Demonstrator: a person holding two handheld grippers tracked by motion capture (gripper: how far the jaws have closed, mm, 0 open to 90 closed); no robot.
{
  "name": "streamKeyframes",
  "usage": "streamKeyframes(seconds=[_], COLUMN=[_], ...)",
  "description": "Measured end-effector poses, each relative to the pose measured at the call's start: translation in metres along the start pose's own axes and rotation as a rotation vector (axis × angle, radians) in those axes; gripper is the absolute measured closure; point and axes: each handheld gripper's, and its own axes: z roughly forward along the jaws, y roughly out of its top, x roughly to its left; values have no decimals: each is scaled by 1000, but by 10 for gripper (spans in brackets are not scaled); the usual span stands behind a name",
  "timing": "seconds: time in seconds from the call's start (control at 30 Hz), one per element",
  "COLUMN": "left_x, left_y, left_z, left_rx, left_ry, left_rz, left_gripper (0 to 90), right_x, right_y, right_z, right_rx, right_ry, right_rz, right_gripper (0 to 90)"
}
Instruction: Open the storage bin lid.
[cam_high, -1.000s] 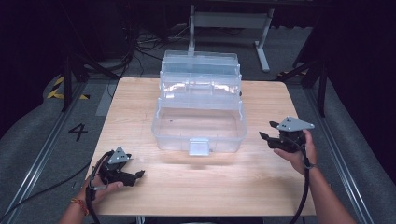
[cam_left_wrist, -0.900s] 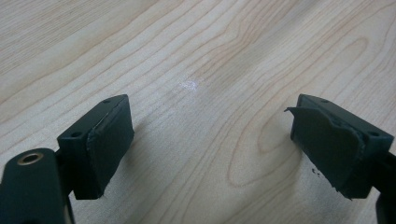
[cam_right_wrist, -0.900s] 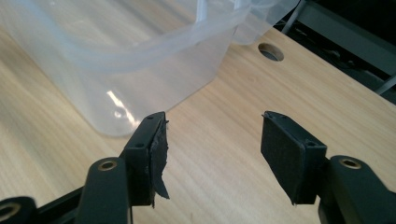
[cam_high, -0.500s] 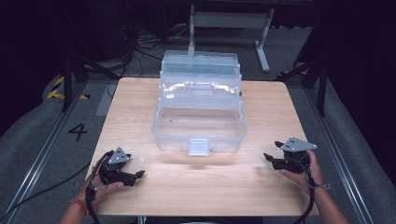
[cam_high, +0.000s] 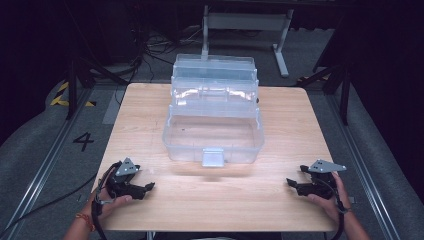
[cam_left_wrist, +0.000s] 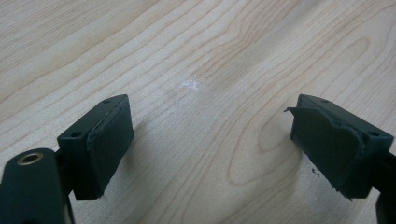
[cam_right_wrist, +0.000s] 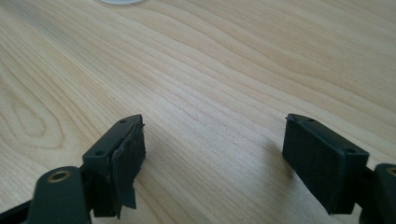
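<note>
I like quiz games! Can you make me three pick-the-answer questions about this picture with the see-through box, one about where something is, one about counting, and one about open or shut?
1. Where does the clear box stand on the wooden table?
A. near the middle
B. at the near left corner
C. hanging off the right edge

2. How many grippers rest near the table's front edge?
A. one
B. two
C. three

3. How is the clear box?
A. lid shut
B. opened up, its trays stepped back
C. tipped on its side

Answers: 1 A, bare wood shows on every side of it. 2 B, the left gripper and the right gripper, one per hand. 3 B, the bottom tub is uncovered and the upper tiers sit behind it.
</note>
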Motion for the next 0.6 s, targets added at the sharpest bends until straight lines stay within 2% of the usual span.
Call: streamKeyframes(seconds=[0.03, 0.6], left_x=[0, 0], left_y=[0, 0], left_z=[0, 0], left_rx=[-1, 0], left_ry=[-2, -2], left_rz=[-1, 0], left_gripper=[136, 136], right_x=[-2, -2], right_y=[0, 0], right_z=[0, 1], right_rx=[5, 6], right_ry=[6, 3], right_rz=[11, 9], right_gripper=[212, 205])
